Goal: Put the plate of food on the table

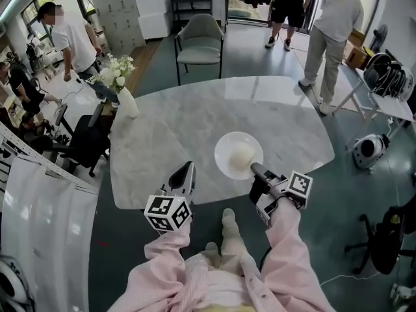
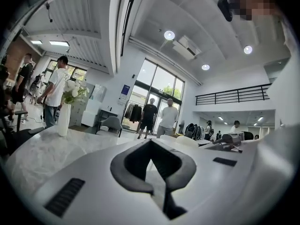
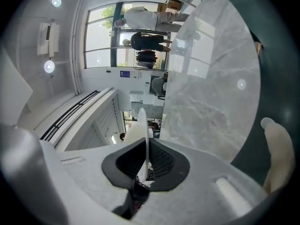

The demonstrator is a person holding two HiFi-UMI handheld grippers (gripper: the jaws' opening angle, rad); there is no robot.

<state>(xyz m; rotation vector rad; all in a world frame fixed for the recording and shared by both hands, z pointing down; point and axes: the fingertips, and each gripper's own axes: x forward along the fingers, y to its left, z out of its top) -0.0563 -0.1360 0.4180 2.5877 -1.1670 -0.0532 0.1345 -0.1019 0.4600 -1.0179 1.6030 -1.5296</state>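
A white plate (image 1: 229,147) with a pale round piece of food (image 1: 242,155) is over the near part of the marble table (image 1: 195,116). I cannot tell whether it rests on the top. My right gripper (image 1: 255,169) is shut on the plate's near rim. In the right gripper view, which is rolled sideways, the plate (image 3: 139,125) shows edge-on between the jaws of my right gripper (image 3: 145,165). My left gripper (image 1: 186,171) hovers at the table's front edge, left of the plate, and in the left gripper view it (image 2: 154,172) is shut on nothing.
A white vase of flowers (image 1: 123,93) stands at the table's far left, also seen as the vase (image 2: 64,118). A grey chair (image 1: 199,41) stands behind the table. People (image 1: 335,25) stand at the back right, another person (image 1: 71,38) at the left. My shoe (image 1: 229,223) is below the table edge.
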